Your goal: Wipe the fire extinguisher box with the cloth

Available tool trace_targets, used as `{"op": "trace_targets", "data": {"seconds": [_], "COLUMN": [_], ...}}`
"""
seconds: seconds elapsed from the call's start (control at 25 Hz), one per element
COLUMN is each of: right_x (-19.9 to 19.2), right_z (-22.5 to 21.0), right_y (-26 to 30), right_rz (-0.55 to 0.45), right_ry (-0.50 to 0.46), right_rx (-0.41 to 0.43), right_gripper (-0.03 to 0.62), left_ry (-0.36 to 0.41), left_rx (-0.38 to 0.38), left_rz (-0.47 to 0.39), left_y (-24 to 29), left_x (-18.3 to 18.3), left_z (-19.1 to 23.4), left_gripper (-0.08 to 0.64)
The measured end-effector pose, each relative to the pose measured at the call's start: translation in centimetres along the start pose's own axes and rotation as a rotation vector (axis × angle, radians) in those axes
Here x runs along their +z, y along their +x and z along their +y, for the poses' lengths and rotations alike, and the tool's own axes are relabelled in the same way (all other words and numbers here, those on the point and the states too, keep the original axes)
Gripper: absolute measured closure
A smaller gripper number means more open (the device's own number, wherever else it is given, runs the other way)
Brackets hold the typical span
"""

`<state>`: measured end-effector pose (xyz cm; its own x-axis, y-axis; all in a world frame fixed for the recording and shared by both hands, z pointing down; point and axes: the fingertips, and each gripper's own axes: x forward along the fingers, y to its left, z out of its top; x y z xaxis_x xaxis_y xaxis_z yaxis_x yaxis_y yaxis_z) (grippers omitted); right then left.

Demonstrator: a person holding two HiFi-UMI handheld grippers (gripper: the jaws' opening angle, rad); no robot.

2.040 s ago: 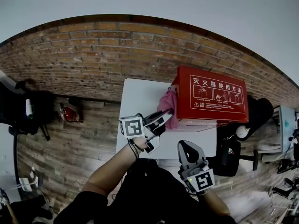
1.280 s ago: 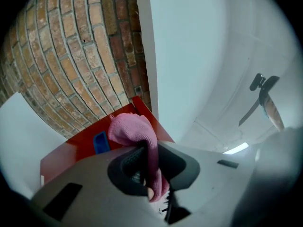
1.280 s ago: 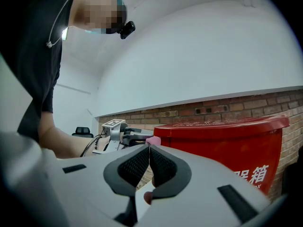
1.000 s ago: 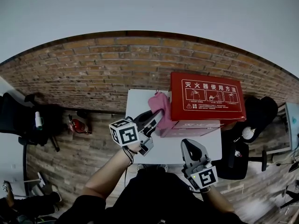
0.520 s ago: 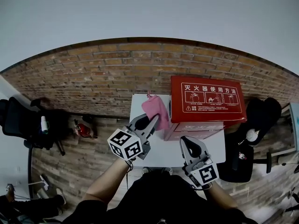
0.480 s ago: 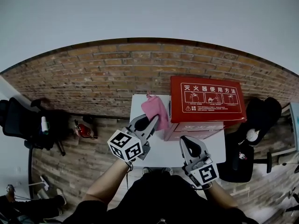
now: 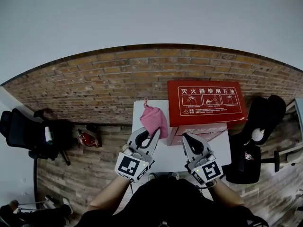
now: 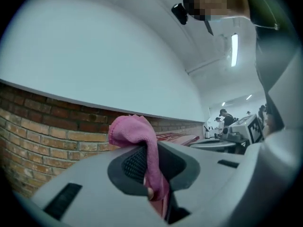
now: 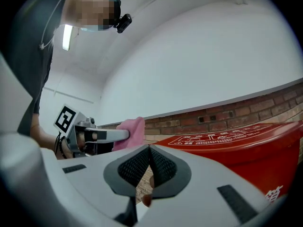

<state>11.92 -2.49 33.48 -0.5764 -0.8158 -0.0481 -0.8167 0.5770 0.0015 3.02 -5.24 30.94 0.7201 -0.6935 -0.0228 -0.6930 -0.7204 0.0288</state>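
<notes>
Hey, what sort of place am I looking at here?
Probably an office or lab workroom: a black office chair, a white table against a brick-faced wall, a ceiling strip light and other people in the background.

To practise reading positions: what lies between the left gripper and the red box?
The pink cloth, clamped in the left gripper, sits beside the red box's left side. The head view shows this.

Box (image 7: 207,103) blocks right; table (image 7: 170,157) front strip bare

Bright ceiling strip light (image 8: 235,50) gives soft, even light; fisheye edges bend, corners go black.
</notes>
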Motion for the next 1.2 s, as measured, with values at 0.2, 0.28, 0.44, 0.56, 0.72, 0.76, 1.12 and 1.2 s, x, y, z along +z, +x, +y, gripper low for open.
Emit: {"op": "trace_targets", "data": {"seconds": [0.2,0.28,0.44,0.56,0.72,0.76,1.12,1.2], "right_x": [0.6,0.7,1.0,1.2,1.2,1.2,1.1,1.0], "right_z": [-0.6,-0.8,-1.1,-1.3,-1.8,-1.9,-2.6,-2.6], "right_y": [0.1,0.2,0.2,0.2,0.0,-0.1,-0.8,-1.0], "right_rz": [-0.025,-0.027,-0.036,-0.04,-0.036,-0.031,-0.03,-0.024], "right_ry": [-0.024,-0.028,-0.031,-0.039,-0.043,-0.04,-0.032,-0.025], "right_rx": [-0.011,-0.016,-0.03,-0.046,-0.076,-0.083,-0.118,-0.124], "right_gripper": [0.571,0.571,0.571,0.572,0.572,0.572,0.572,0.572], "left_ry": [0.062,0.083,0.104,0.104,0.109,0.114,0.14,0.134], "left_rx": [0.028,0.024,0.012,0.002,-0.002,0.001,0.01,0.011], "left_rz": [-0.023,-0.021,-0.022,-0.027,-0.025,-0.023,-0.019,-0.017], "left_y": [-1.3,-1.6,-2.1,-2.3,-2.5,-2.5,-2.7,-2.6], "left_x": [0.5,0.2,-0.1,-0.3,-0.7,-0.8,-1.4,-1.5], "left_z": [-1.3,-1.8,-2.5,-2.8,-3.1,-3.1,-3.5,-3.7], "left_gripper": [0.486,0.486,0.486,0.486,0.486,0.486,0.486,0.486]}}
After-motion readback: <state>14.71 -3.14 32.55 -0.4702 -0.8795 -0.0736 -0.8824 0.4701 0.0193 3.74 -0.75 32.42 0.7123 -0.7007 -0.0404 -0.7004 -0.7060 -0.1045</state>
